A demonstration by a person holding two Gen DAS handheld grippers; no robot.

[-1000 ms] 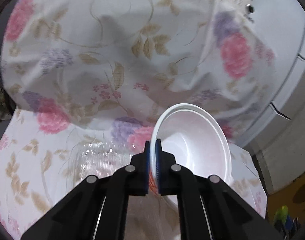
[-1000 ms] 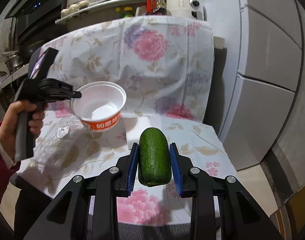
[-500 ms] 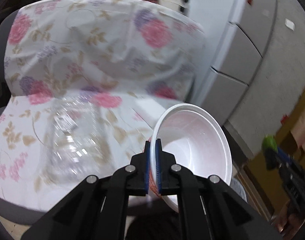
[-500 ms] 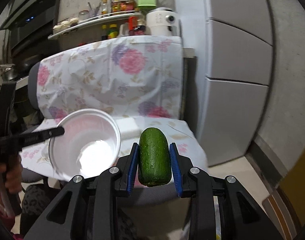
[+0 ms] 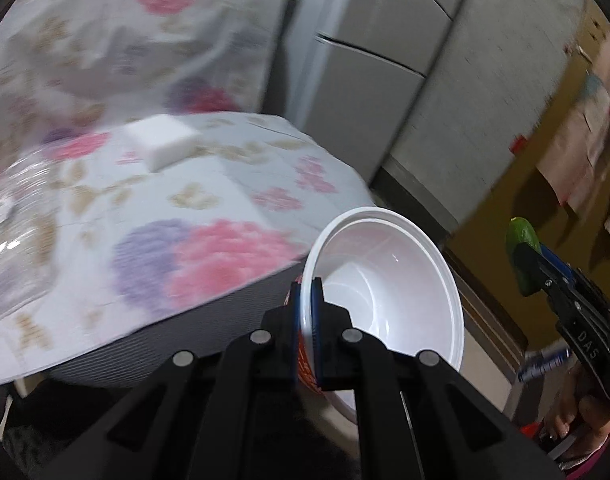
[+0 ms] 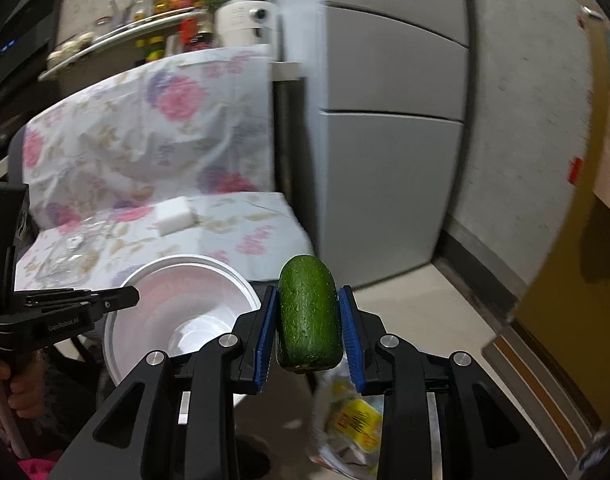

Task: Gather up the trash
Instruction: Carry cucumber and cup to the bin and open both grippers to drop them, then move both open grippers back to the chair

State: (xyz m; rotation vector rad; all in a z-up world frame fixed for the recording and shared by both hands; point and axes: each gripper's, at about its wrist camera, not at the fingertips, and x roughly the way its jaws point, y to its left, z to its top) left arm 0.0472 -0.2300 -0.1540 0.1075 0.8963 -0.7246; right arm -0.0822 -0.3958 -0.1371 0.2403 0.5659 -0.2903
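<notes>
While blurred, cucumber [image 6: 309, 314] between right gripper [image 6: 309, 334] pads.

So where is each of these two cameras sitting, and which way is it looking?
Left wrist view: sits on the left gripper, looking along its fingers, which pinch the rim of a white instant-noodle bowl, towards the floral-covered chair; the person's other hand shows at the right.
Right wrist view: sits on the right gripper, whose blue pads clamp a green cucumber piece, facing the chair and a grey fridge; a hand shows at the left.
Shared: bowl, cucumber piece, chair, white sponge block, each other's gripper.
</notes>
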